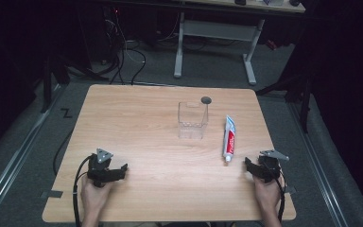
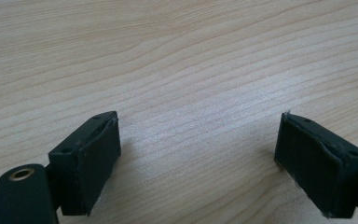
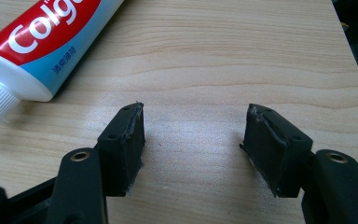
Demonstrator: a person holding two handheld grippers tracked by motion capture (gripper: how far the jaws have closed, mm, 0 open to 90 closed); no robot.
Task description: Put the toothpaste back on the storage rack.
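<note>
A toothpaste tube (image 1: 229,138) in red, white and blue lies flat on the wooden table (image 1: 137,127), its white cap toward the person. My right gripper (image 1: 252,167) rests on the table just right of the cap, jaws wide apart with bare wood between them. In the right gripper view the toothpaste tube (image 3: 42,44) lies at upper left, beyond and left of my right gripper (image 3: 193,130). A clear plastic box (image 1: 191,120) stands upright near the table's middle. My left gripper (image 1: 119,171) sits at the near left, open, over bare wood; in its own view the left gripper (image 2: 198,140) holds nothing.
A small dark round disc (image 1: 206,100) lies behind the clear box. The table's right edge (image 3: 352,56) runs close beside my right gripper. A white-legged desk (image 1: 215,33) and cables stand on the floor beyond the table.
</note>
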